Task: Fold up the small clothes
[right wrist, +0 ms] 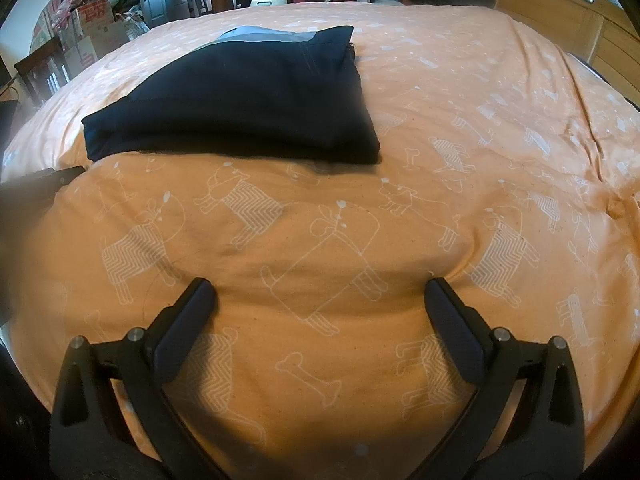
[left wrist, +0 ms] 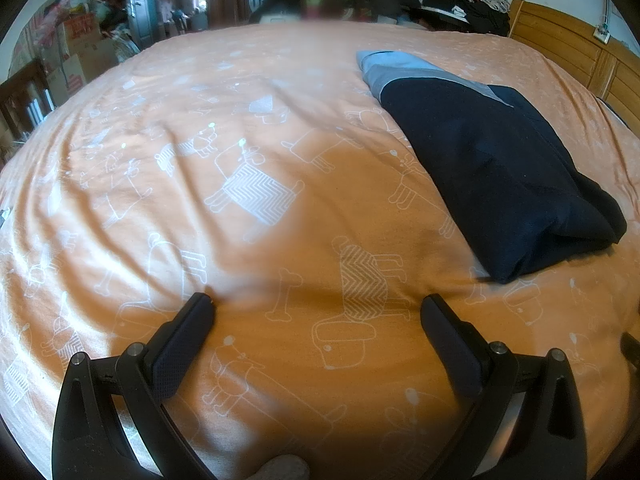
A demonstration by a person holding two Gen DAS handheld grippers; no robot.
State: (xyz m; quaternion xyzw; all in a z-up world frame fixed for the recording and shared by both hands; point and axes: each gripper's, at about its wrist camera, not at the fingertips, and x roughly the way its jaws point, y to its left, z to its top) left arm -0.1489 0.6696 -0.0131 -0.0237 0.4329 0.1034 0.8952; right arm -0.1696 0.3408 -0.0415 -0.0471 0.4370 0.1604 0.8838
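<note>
Though folded, garment (right wrist: 240,92) ungripped.

Folded garment (right wrist: 236,96) on the bedspread (right wrist: 440,128), headboard (left wrist: 568,44) at right, boxes (left wrist: 76,52) far left.

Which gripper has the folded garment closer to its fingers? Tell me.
The right gripper. The folded navy garment with the light blue band lies straight ahead of it, slightly left. From the left gripper, the garment sits off to its right.
</note>
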